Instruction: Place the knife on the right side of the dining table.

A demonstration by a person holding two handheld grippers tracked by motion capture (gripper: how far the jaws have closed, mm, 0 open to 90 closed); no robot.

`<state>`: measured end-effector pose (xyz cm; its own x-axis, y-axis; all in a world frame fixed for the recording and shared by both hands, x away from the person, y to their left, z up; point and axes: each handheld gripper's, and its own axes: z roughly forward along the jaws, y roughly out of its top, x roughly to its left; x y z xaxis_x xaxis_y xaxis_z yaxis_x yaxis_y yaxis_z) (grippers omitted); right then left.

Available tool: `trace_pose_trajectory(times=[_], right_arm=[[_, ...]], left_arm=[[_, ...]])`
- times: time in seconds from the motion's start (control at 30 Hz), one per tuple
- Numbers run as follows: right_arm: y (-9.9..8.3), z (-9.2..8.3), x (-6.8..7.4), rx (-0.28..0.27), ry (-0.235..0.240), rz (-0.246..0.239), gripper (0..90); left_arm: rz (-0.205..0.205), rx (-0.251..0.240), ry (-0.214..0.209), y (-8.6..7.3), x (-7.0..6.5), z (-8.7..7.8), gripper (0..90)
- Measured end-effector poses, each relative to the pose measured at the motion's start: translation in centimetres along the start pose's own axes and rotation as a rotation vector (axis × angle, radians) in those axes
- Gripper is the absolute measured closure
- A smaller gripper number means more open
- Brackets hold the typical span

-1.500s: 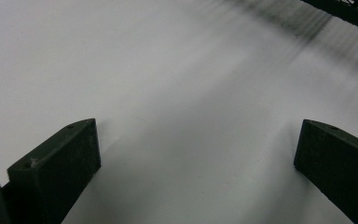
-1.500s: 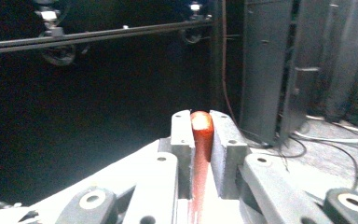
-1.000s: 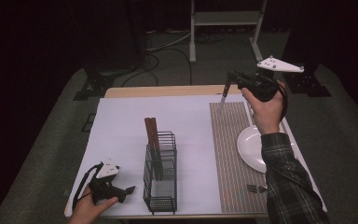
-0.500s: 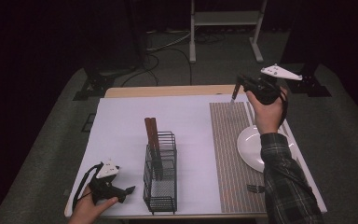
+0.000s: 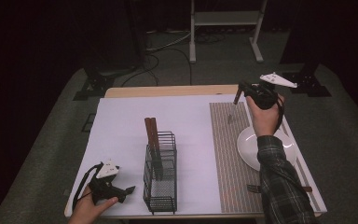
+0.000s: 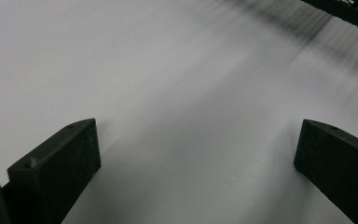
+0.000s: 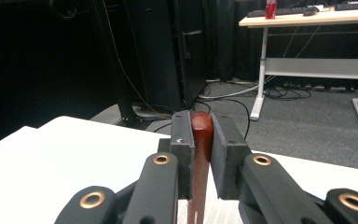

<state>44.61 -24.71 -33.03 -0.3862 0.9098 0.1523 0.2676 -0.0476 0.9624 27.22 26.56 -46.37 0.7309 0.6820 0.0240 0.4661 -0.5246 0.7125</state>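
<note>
While raised, right tool (image 5: 240, 94) clamps utensil (image 5: 233, 106), tip down.

A lab or office room: dark curtains behind, grey carpet (image 5: 354, 121), cables (image 5: 168, 46) on the floor, and a far white-legged desk (image 7: 307, 18) carrying a keyboard (image 7: 298, 9).

Plaid sleeve (image 5: 279, 182); black claws, seemingly brass rivets.

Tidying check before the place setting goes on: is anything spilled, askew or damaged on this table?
Nothing stands out. The white plate and fork lie flat on the striped mat, the wire caddy stands upright, and the right gripper holds a wooden-handled utensil hanging straight down.
</note>
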Motion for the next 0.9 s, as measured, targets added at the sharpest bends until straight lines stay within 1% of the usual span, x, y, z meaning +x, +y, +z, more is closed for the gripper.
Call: trace_pose_trajectory(times=[0.13,0.37,0.53,0.67,0.77,0.9], right_arm=[[-0.3,0.1,-0.1,0.003,-0.001,0.013,79.4],[-0.6,0.3,-0.3,0.001,-0.006,0.022,79.2],[-0.6,0.1,-0.8,0.006,-0.022,0.013,76.6],[-0.6,-0.1,-1.1,0.009,-0.034,0.009,76.2],[-0.7,-0.4,-1.5,0.014,-0.054,-0.002,75.3],[-0.8,-0.7,-1.9,0.017,-0.064,-0.004,75.2]], left_arm=[[0.0,0.0,0.0,0.0,0.0,0.0,0.0],[0.0,-0.001,0.0,0.0,0.0,0.0,0.0],[-0.001,0.0,0.0,0.0,0.0,0.0,0.0],[0.0,0.0,0.0,0.0,0.0,0.0,0.0],[0.0,0.0,0.0,0.0,0.0,0.0,0.0],[-0.001,0.0,0.0,0.0,0.0,0.0,0.0]])
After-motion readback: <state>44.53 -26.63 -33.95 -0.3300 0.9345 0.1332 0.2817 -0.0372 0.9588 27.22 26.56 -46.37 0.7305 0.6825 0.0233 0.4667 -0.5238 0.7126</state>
